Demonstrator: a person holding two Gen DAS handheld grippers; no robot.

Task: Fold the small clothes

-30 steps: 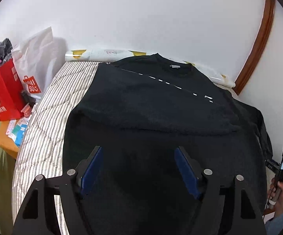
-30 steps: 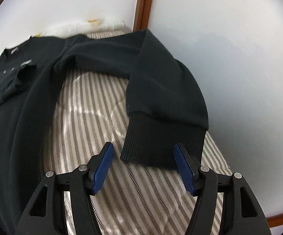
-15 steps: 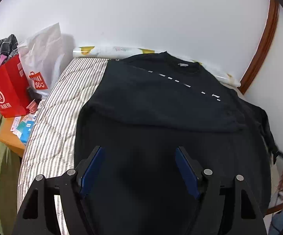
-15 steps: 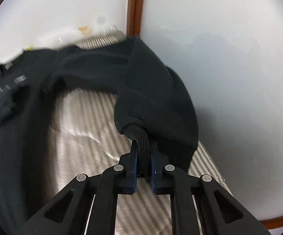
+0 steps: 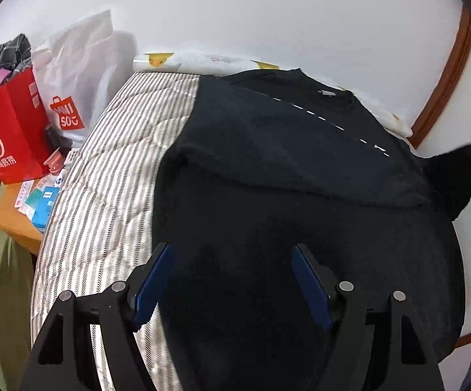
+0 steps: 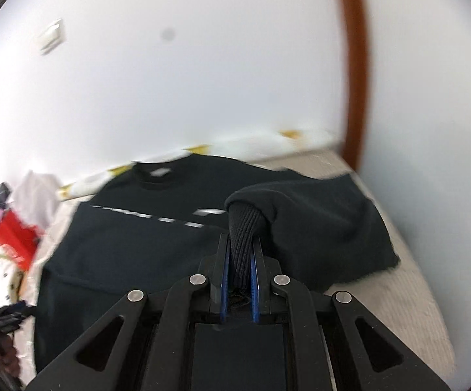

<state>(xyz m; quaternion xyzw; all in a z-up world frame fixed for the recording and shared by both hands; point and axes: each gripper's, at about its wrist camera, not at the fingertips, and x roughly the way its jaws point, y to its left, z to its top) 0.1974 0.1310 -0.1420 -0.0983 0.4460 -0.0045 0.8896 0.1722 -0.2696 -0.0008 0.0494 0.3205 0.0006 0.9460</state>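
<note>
A black sweatshirt (image 5: 284, 169) with a white dashed chest line lies flat on a striped bed (image 5: 105, 179); its left sleeve is folded across the body. My left gripper (image 5: 232, 280) is open and empty, hovering over the lower hem area. My right gripper (image 6: 240, 254) is shut on the ribbed cuff (image 6: 242, 231) of the right sleeve (image 6: 316, 221) and holds it lifted above the shirt body (image 6: 131, 244). The raised sleeve shows at the right edge of the left wrist view (image 5: 457, 176).
A red paper bag (image 5: 10, 130) and a white plastic bag (image 5: 75, 75) stand left of the bed, with small packets on an orange surface (image 5: 36, 202). White walls with a brown wooden trim (image 5: 444, 84) border the bed. A rolled patterned cloth (image 5: 202, 62) lies along the head.
My right gripper closed on the sleeve cuff, lifted it and swung it left toward the shirt body. My left gripper stayed open and drifted slightly.
</note>
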